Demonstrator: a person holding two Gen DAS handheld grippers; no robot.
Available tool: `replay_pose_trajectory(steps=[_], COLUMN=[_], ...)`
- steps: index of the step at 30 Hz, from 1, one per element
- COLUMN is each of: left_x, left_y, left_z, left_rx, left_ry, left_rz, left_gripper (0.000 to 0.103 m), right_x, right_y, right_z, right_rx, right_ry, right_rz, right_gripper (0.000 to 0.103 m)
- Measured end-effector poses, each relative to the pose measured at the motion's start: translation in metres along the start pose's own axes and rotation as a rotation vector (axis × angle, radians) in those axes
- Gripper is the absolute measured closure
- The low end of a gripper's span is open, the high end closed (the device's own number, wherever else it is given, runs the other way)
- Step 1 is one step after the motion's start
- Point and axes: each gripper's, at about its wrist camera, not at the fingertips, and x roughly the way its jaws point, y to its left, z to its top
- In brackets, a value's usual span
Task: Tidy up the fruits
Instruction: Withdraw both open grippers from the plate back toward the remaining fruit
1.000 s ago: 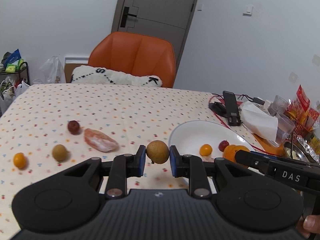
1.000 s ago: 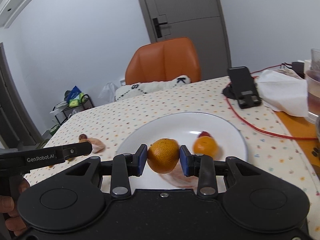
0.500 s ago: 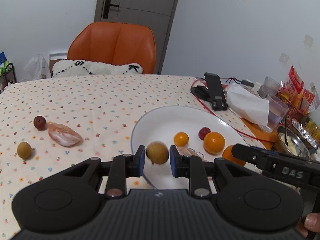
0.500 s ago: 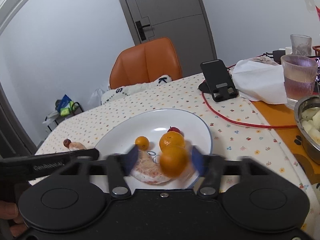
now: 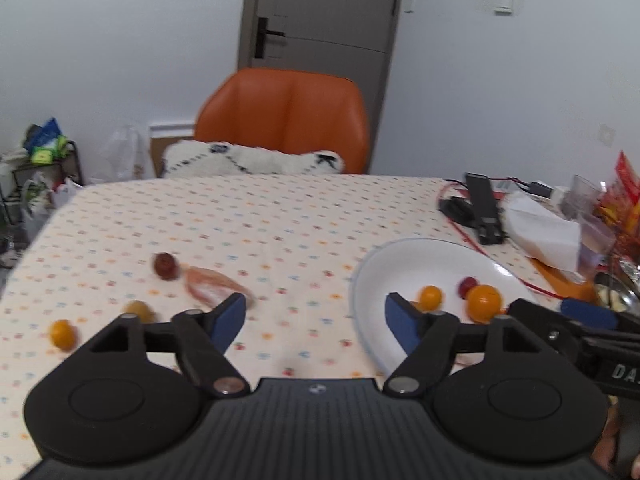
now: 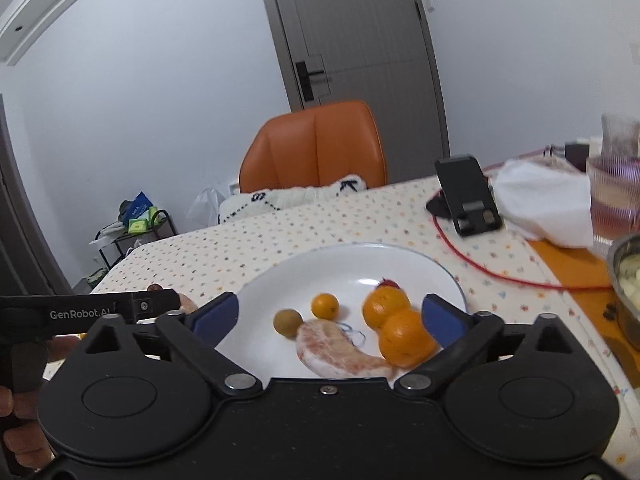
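1. Fingers of both the left gripper (image 5: 314,318) and the right gripper (image 6: 330,314) are spread wide, holding nothing.
2. We judge the gathering half done: six fruits lie on the plate (image 6: 352,256).
3. Next we fetch the nearest loose fruit, a pomelo slice (image 5: 212,286) (soft, so grip gently).

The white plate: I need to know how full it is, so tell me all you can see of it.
The white plate is round, shallow and glossy, with a thin bluish rim. It sits flat on the dotted tablecloth. On it lie two oranges touching each other, a small orange fruit, a brownish round fruit, a peeled pinkish segment and a partly hidden red fruit. Its far half is bare.
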Motion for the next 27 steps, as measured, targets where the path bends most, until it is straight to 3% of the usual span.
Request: replay_pose_trajectory(steps=[8,19,27], left_x=[-0.016,-0.039,-0.054], left_y=[0.028,0.064,0.087], left_z=[0.002,0.002,-0.001], left_rx=[-0.046,-0.082,-0.074], left_ry=[-0.007,-0.033,-0.047], left_rz=[0.033,0.051,0.051], left_gripper=[0.024,0.001,0.000], right_x=[0.001,0.002,0.008], right_y=[0.018,0.049,0.074], right_z=[0.004,0.007,0.007], right_rx=[0.004,-0.016,-0.045], right_ry=[-0.011,-0.009,-0.002], right_rz=[-0.010,0.031,0.033], right_gripper=[0.000,0.000,0.000])
